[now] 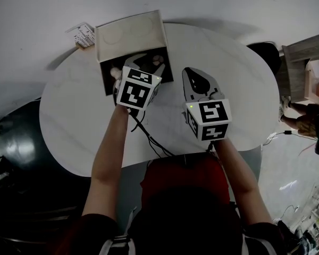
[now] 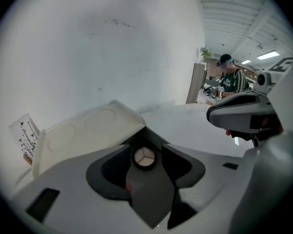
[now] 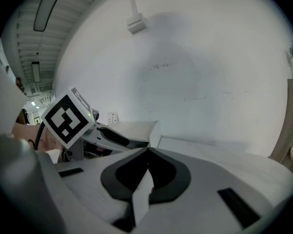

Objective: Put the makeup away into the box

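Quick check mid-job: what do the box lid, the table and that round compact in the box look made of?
Box lid: matte cream, flat with crisp edges and faint pressed circles; probably stiff card.
Table: smooth white top with faint grey streaks; stone or laminate, hard to tell.
Round compact: dark rim, likely plastic, around pale powder split in three wedges.

The left gripper (image 1: 144, 64) covers most of the inside of the box (image 1: 130, 36); its contents show only in parts. The print on the small card (image 1: 83, 34) at the far left edge of the table (image 1: 69, 116) is too small to read. The person's arms (image 1: 109, 158) hide part of its near edge.
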{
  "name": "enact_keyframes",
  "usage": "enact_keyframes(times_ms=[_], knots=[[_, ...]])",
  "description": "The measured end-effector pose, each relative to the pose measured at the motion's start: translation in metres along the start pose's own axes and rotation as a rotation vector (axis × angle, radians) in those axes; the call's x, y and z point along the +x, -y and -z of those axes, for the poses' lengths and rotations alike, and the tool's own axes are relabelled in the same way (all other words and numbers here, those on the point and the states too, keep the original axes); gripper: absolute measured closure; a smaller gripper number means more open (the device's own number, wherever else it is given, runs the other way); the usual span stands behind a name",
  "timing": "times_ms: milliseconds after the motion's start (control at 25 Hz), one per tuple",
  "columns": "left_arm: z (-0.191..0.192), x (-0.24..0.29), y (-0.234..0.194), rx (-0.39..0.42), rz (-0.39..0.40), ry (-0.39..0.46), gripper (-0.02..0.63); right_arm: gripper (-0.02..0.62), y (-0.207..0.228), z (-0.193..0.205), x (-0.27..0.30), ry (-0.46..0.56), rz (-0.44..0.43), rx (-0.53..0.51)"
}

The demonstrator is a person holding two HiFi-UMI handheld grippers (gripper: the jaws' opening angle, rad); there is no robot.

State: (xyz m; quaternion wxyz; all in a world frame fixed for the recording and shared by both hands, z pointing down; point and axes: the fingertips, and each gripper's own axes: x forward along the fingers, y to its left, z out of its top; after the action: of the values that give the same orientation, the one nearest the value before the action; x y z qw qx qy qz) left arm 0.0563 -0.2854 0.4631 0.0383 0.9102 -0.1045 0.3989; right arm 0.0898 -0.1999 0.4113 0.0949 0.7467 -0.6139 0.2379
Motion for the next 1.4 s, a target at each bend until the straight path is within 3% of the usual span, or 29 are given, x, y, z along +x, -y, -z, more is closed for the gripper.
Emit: enact_keyframes(times_ms=[320,680,1080,1400], knots=[[-0.011,-0.027,0.004,0.002,-0.032,0.092,0.431,0.581,-0.008,-0.005,-0.012,0.026,0.012,-0.009],[-0.016,-0.059,0.002,-0.054,-0.089,0.202,0.562,0.581,-0.012,-0.012,-0.031,0.064,0.044,-0.011],[-0.030,-0.107,0.009,-0.077,-0.085,0.369,0.584,0.581,-0.021,-0.028,-0.049,0.133,0.043,-0.008],[-0.028,-0.133,0.016,-0.125,-0.119,0.435,0.584,0.581,-0.021,-0.032,-0.064,0.163,0.050,-0.020]])
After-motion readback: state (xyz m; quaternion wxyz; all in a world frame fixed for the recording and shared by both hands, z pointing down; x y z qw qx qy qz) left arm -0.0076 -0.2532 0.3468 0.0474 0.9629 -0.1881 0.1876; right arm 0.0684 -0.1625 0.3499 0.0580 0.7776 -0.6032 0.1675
